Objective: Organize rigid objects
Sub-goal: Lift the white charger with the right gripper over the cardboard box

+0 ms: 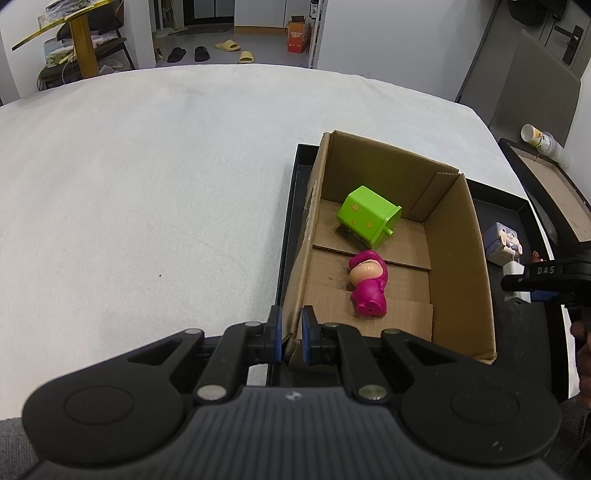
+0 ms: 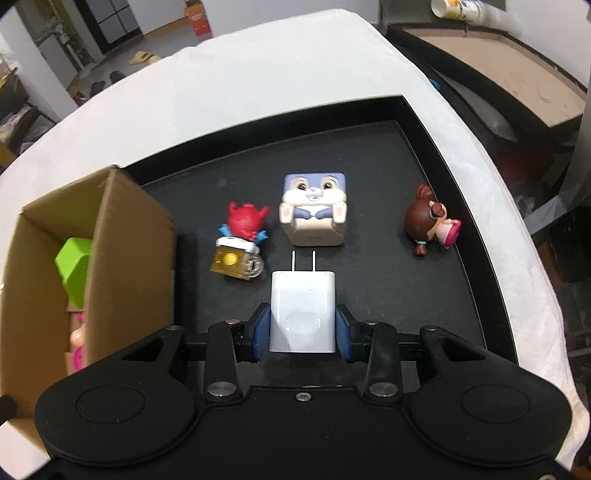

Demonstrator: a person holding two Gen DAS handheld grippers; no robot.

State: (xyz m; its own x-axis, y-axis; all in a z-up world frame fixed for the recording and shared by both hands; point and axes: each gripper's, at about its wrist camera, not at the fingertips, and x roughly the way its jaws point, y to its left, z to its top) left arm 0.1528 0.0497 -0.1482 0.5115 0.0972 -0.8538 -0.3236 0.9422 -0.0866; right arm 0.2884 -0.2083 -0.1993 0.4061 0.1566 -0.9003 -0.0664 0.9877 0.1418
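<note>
My left gripper (image 1: pixel 291 332) is shut on the near left wall of an open cardboard box (image 1: pixel 458 266). A green star-printed cup (image 1: pixel 367 218) lies on its side in the box, with a pink figurine (image 1: pixel 367 284) in front of it. My right gripper (image 2: pixel 302 328) is shut on a white charger plug (image 2: pixel 303 306), prongs pointing away, just above the black tray (image 2: pixel 388 155). On the tray stand a bunny cube (image 2: pixel 314 210), a red figure on a gold base (image 2: pixel 240 243) and a brown-haired doll (image 2: pixel 430 221). The box (image 2: pixel 129 240) stands at the tray's left.
The tray rests on a white cloth-covered table (image 1: pixel 147 184). A black-framed board (image 2: pixel 517 74) with a cup (image 2: pixel 458 7) on it lies past the table's right edge. The room's floor, with slippers and an orange carton, lies behind.
</note>
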